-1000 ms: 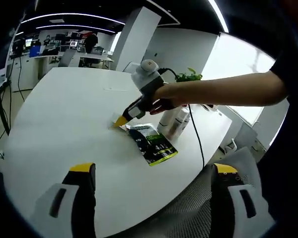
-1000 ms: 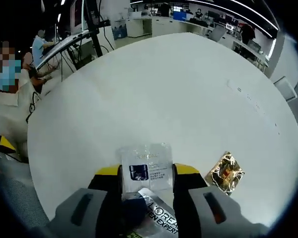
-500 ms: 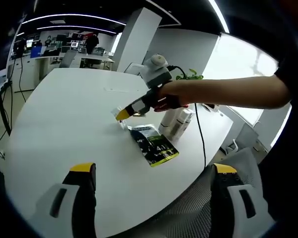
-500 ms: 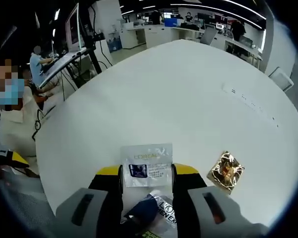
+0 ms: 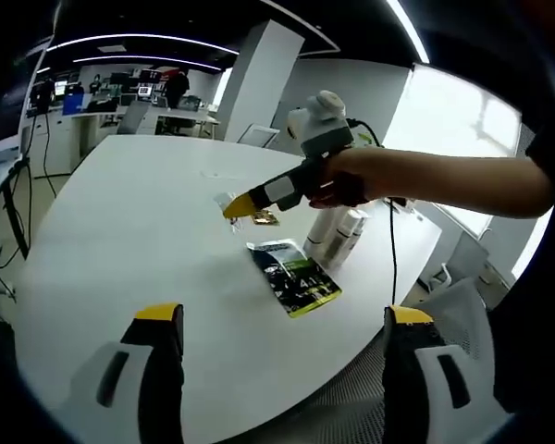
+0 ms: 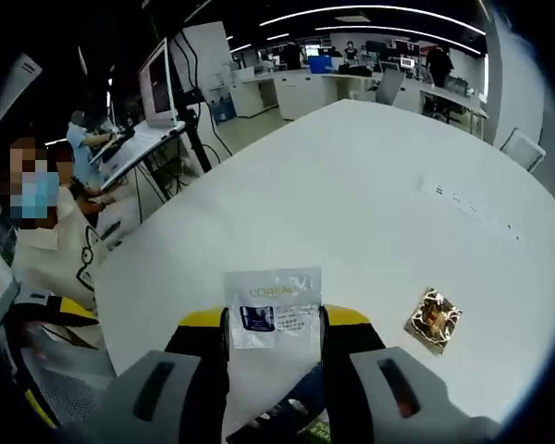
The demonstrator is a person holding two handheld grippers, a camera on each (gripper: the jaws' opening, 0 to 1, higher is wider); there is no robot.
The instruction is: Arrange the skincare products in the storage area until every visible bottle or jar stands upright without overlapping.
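Observation:
My right gripper (image 6: 273, 324) is shut on a clear white L'Oréal sachet (image 6: 273, 294) and holds it in the air above the white table (image 6: 351, 185). In the left gripper view the right gripper (image 5: 242, 205) hangs over the table with the sachet (image 5: 226, 201) at its yellow tips. Below it lie a gold sachet (image 5: 264, 219) and a black-and-green pack (image 5: 296, 276). Two white bottles (image 5: 338, 236) lean together beside the pack. The gold sachet (image 6: 435, 319) lies to the right, and the dark pack (image 6: 291, 412) sits under my jaws. My left gripper (image 5: 282, 316) is open, near the table's edge.
A person (image 6: 37, 203) sits at a desk beyond the table's left edge. A black cable (image 5: 388, 250) trails from the right gripper over the table edge. A grey chair (image 5: 444, 301) stands by the near right edge. A small strip (image 6: 467, 202) lies far across the table.
My right gripper has risen with the L'Oréal sachet, which now hangs higher above the table. The left gripper has stayed open in about the same place.

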